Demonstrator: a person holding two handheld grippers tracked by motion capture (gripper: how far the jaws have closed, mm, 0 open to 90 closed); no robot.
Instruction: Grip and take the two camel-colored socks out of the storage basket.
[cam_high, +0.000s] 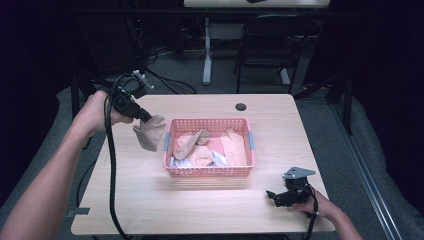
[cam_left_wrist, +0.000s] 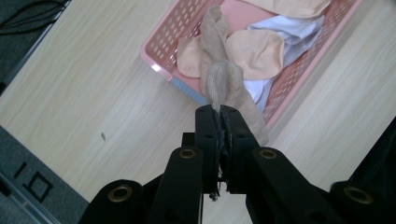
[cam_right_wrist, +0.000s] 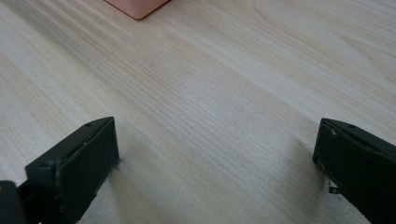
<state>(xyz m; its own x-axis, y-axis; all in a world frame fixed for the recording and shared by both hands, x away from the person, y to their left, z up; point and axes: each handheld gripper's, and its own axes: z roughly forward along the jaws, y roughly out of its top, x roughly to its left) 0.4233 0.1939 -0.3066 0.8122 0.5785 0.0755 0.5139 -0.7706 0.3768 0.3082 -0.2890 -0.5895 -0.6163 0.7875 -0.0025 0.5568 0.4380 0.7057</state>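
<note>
A light wood-grain worktop (cam_high: 200, 200) stands on grey carpet (cam_high: 360, 150) in a dim room, a round dark cable hole (cam_high: 241, 107) near its far edge. Beyond it, a black chair (cam_high: 267, 45) sits beside the white leg (cam_high: 207, 50) of a second table, with loose black cables (cam_high: 165, 55) trailing across the floor to the left. In the left gripper view, a small dark speck (cam_left_wrist: 102, 136) marks the wood, and a grey surface with black markings (cam_left_wrist: 32, 182) lies past the worktop's edge.
</note>
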